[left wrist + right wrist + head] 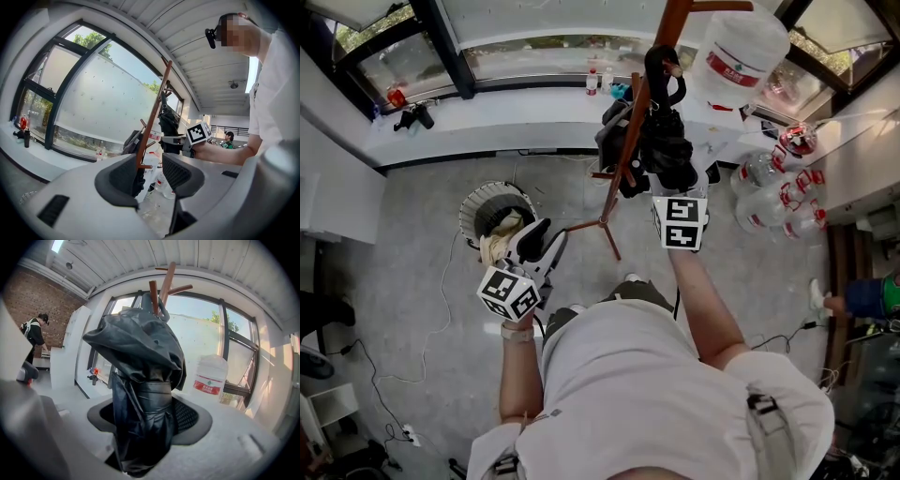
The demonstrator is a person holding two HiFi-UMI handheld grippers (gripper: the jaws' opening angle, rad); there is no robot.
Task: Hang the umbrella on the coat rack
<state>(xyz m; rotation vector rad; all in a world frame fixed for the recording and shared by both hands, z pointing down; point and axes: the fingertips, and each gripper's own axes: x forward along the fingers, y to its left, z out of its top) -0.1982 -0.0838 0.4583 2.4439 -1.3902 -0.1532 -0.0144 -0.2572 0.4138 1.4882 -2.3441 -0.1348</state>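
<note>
A brown wooden coat rack [630, 141] stands ahead of me on the floor. My right gripper [675, 192] is shut on a folded black umbrella [667, 141], gripping its wrapped canopy [145, 394] and holding it upright against the rack. The umbrella's curved handle [667, 67] sits up beside the pole, close to a peg [153, 292]; whether it rests on the peg I cannot tell. My left gripper [546, 239] stays lower left of the rack, open and empty. In the left gripper view the pole [152, 117] shows beyond the gap of the left gripper [152, 176].
A dark bag [614, 127] hangs on the rack's far side. A big water jug [741, 47] stands behind, with several more jugs [769, 187] on the floor at right. A round bin [492, 211] with cloth sits at left. Another person [35, 333] stands far off.
</note>
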